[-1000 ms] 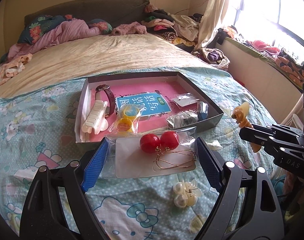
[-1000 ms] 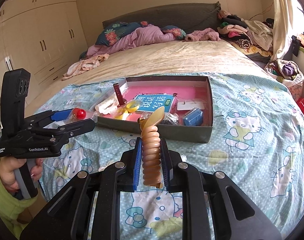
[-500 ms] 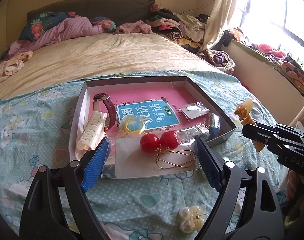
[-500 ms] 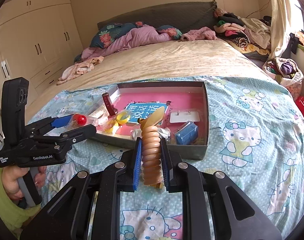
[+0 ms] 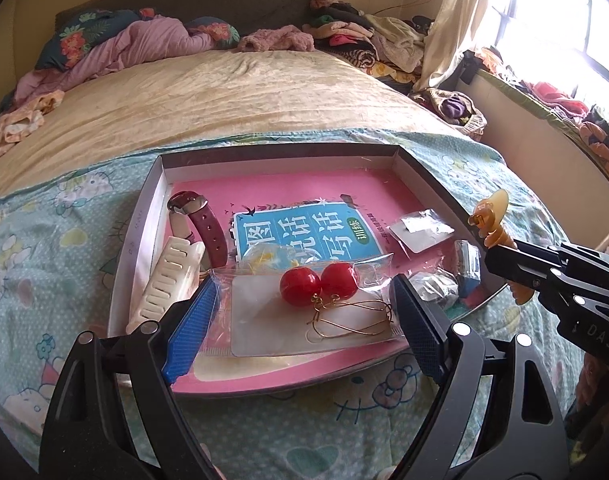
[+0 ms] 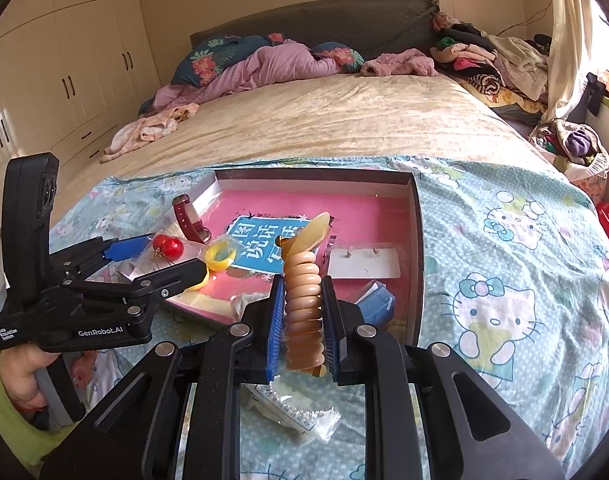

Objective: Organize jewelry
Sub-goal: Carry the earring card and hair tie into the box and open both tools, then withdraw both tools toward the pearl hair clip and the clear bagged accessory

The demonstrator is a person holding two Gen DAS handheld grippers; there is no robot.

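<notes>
Black left gripper (image 6: pixel 152 258), white "GenRobot.AI" lettering, blue ribbed fingers (image 5: pixel 190 330) (silver screws), lime-green sleeve (image 6: pixel 2 412)

Left gripper (image 5: pixel 304 320) wide, right gripper (image 6: pixel 304 320) clamped

A: Red earring balls (image 5: pixel 319 282): glossy, smooth; hooks thin gold-tone wire. Sleeve (image 5: pixel 304 312): clear crinkled plastic film over a matt white card.

B: Spiral clip (image 6: pixel 304 300): amber translucent plastic, shiny, ribbed. Right tool (image 6: pixel 303 330): matt black plastic, blue textured pads. Bedsheet (image 6: pixel 504 264): printed cloth, wrinkled.
</notes>
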